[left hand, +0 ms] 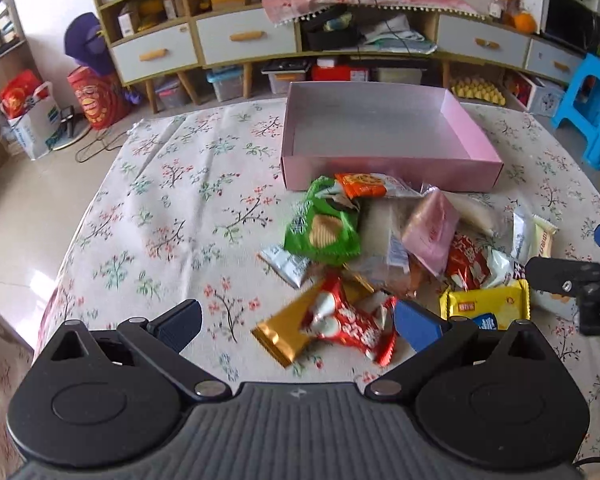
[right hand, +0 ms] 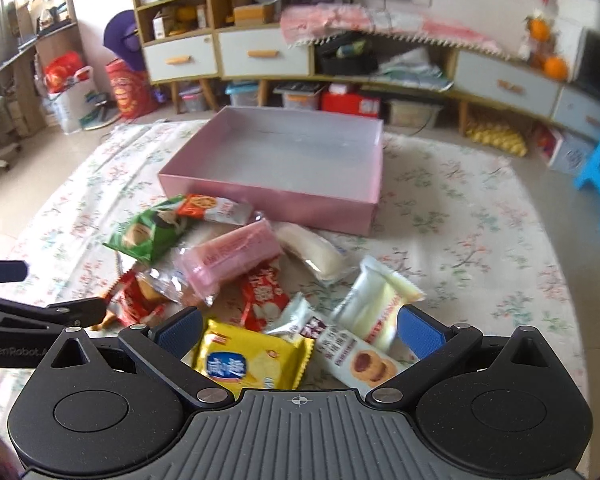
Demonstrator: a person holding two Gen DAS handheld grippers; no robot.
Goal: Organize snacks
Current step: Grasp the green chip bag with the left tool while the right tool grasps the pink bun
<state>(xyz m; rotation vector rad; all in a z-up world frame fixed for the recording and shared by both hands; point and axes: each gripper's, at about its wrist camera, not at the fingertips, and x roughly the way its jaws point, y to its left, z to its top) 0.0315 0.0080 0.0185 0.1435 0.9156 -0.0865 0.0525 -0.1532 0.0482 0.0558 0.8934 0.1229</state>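
Pink cardboard forms the box [left hand: 388, 168], set near the far edge of the table [left hand: 172, 200]. The snack pile [left hand: 380, 248] is heaped against its near wall. Both the left gripper [left hand: 298, 322] and right gripper [right hand: 300, 330] are held spread, nothing gripped.

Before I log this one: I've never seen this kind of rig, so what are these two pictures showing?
A person holds a two-finger tool in each hand; each carries a forward-looking fisheye camera. One picture looks along the left tool, the other along the right tool. Both are open and hold nothing. On the flowered tablecloth lies a heap of wrapped snacks, including a green chip bag, a red candy packet and a yellow cracker pack. Behind the heap stands an empty pink box.
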